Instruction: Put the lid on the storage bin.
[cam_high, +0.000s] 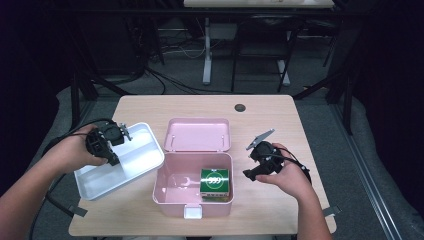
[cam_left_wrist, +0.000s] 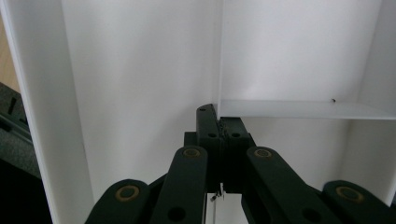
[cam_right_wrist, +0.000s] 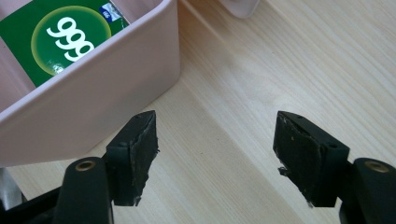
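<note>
A white tray (cam_high: 137, 160) lies askew at the table's left, next to an open pink box (cam_high: 172, 192). My left gripper (cam_high: 114, 141) is shut on the tray. In the left gripper view the gripper (cam_left_wrist: 218, 122) pinches the end of a thin white divider (cam_left_wrist: 299, 109) inside the tray (cam_left_wrist: 140, 70). A green packet marked 999 (cam_high: 215, 182) sits in the box's right corner. My right gripper (cam_high: 251, 166) hovers open over bare table to the right of the box. In the right gripper view the gripper (cam_right_wrist: 215, 149) has nothing between its pads, and the packet (cam_right_wrist: 60, 37) shows behind the pink wall (cam_right_wrist: 93, 98).
The pink lid (cam_high: 197, 134) lies folded back behind the box, and a white latch (cam_high: 193, 212) is on the box's front. A dark round hole (cam_high: 240, 107) marks the wooden table (cam_high: 270, 125) at the far right. The tray's near left corner reaches past the table's left edge.
</note>
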